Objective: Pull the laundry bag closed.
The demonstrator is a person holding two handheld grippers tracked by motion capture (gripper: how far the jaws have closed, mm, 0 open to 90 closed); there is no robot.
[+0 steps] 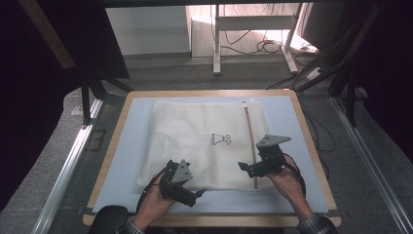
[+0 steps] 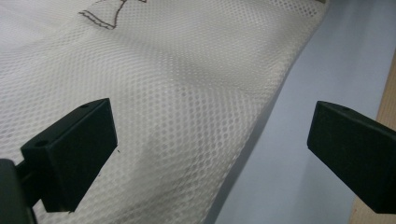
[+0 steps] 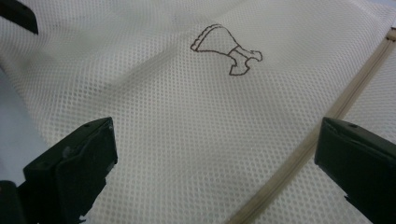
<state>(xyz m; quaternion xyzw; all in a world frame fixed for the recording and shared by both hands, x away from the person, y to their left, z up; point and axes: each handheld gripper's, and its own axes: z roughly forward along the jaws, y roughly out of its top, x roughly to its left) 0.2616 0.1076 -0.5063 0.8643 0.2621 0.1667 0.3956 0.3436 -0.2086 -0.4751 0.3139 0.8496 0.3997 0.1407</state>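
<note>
Hand-held grippers [image 1: 195, 194] [image 1: 245, 168] agape over mesh bag [image 1: 204, 141]

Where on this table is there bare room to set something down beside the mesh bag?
The blue mat lies bare in a wide strip between the mesh bag and the table's left wooden edge, and in a narrower strip right of the bag, past its zipper. The near edge is crowded: the left tongs and right tongs work there, both open.
</note>
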